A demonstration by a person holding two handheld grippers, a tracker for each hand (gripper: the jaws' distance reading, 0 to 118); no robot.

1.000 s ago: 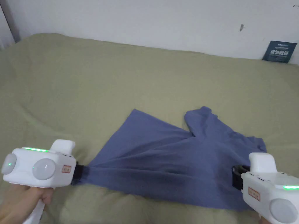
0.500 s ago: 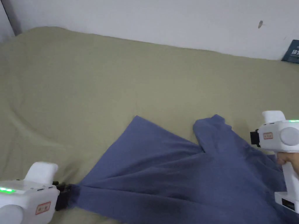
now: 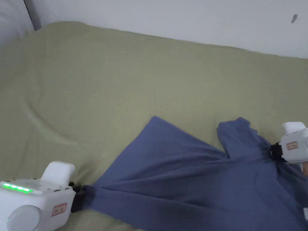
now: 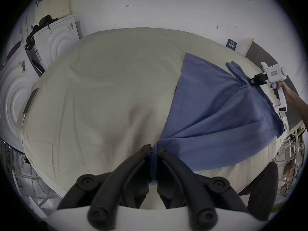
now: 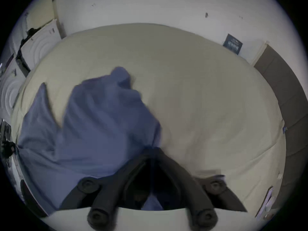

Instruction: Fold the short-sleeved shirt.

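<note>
A blue short-sleeved shirt [image 3: 186, 177] lies stretched across the near part of a bed [image 3: 120, 90] covered in an olive-green sheet, against a white wall [image 3: 168, 18]. The left gripper [image 4: 154, 151], at the near left, has its fingers closed on a bunched corner of the fabric. The right gripper [image 3: 272, 151], at the far right edge, has its fingers clamped on the cloth beside a sleeve [image 3: 237, 132], fabric gathered between them in the blurred right gripper view. Folds fan out between the two grips
</note>
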